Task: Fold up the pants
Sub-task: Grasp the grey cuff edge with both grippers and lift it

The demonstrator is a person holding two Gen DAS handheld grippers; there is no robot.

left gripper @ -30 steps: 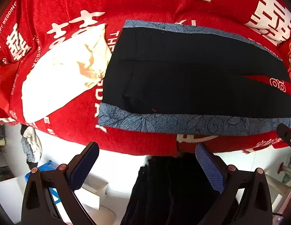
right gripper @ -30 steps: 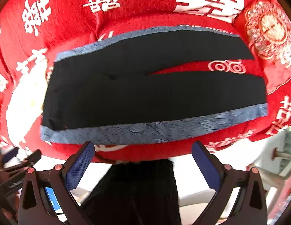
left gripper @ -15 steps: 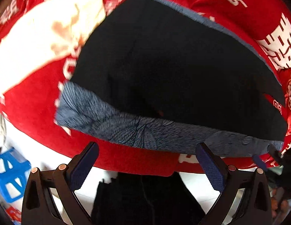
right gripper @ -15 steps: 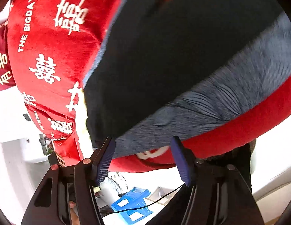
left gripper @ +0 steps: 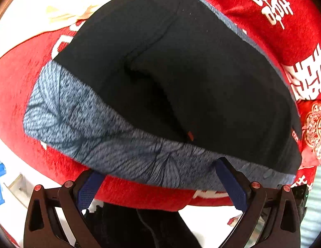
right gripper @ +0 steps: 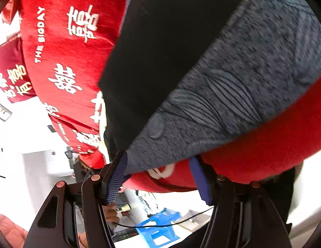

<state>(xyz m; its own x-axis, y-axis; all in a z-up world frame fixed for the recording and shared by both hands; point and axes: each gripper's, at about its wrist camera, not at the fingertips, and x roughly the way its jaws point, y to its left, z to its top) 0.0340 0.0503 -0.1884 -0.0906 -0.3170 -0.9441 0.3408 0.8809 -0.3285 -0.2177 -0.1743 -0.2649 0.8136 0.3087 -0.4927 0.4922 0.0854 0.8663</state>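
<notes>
Black pants (left gripper: 181,72) with a blue-grey patterned side strip (left gripper: 98,128) lie flat on a red cloth (left gripper: 263,20) printed with white characters. My left gripper (left gripper: 160,186) is open wide at the near edge of the strip, and its right fingertip (left gripper: 224,165) overlaps the strip. In the right wrist view the pants (right gripper: 160,41) and the strip (right gripper: 243,72) fill the frame. My right gripper (right gripper: 158,177) stands partly narrowed around the strip's near corner. Its left pad (right gripper: 117,177) touches that corner, while the right pad (right gripper: 199,179) is against the red cloth, apart from the strip.
A cream-white cloth (left gripper: 46,4) lies beyond the pants' far left end. The red cloth's front edge drops off just under both grippers. Below it are a person's dark trousers (left gripper: 139,227), a blue plastic stool (right gripper: 158,227) and a thin black cable (right gripper: 160,224).
Both grippers have come down to the near edge of the pants. The right gripper rolled over and its jaws narrowed from wide open; the left jaws stayed wide.
</notes>
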